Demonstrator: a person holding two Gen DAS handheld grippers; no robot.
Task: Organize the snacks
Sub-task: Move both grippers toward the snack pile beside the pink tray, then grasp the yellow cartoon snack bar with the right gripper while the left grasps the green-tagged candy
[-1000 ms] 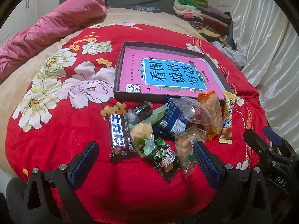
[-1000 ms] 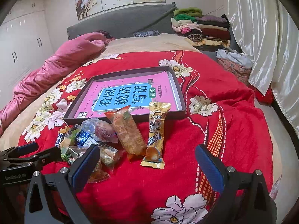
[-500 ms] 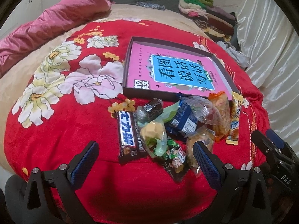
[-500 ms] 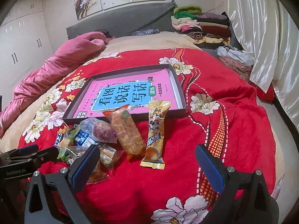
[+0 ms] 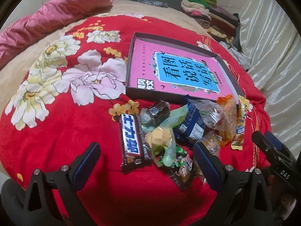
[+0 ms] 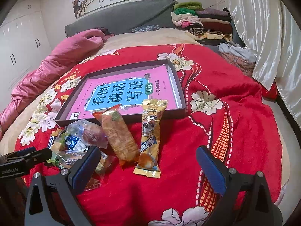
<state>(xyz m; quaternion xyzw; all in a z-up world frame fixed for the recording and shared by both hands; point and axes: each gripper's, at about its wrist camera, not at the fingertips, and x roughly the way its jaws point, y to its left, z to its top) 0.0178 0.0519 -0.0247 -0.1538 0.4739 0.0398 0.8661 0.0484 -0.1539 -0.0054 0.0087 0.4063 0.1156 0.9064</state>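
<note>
Above the snacks (image 5: 169, 131), both hand-held grippers (image 5: 146, 158) gape empty

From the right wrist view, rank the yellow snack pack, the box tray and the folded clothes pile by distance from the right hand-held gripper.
1. Yellow snack pack: just ahead of the right hand-held gripper, on the red blanket.
2. Box tray: behind the pack, mid-bed.
3. Folded clothes pile: far right, by the headboard.

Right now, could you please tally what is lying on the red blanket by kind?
Wrapped snacks: about 8, overlapping in a pile, so uncertain
Dark tray: 1
Pink book inside the tray: 1
Total: about 10
</note>
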